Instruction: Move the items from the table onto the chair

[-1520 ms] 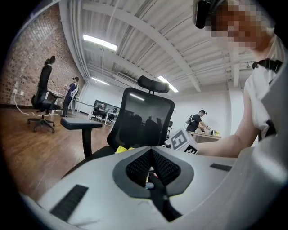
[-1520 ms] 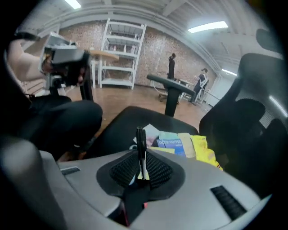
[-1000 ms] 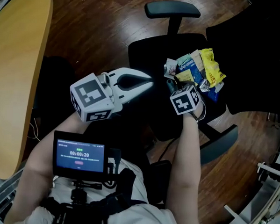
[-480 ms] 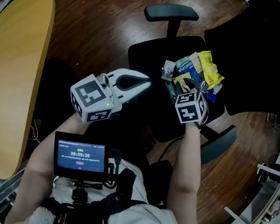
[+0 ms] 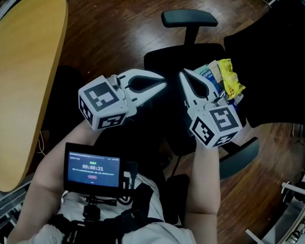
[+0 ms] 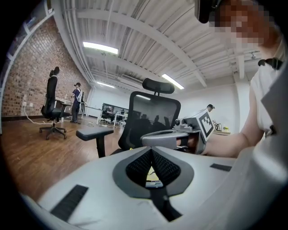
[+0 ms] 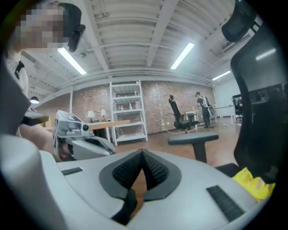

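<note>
Two empty grippers over the chair (image 5: 163, 61): left gripper (image 5: 163, 85) jaws shut, right gripper (image 5: 182, 73) jaws just closed on nothing, packets (image 5: 223, 77) on the seat right of its tips; we judge drop done, next back to the table (image 5: 23, 61).

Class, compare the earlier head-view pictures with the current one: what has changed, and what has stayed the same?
The right gripper lifted away from the snack packets on the chair and swung up level. Its fingers have just been closing, with nothing between them. The left gripper stayed shut and hovering, and the packets stayed put.
</note>
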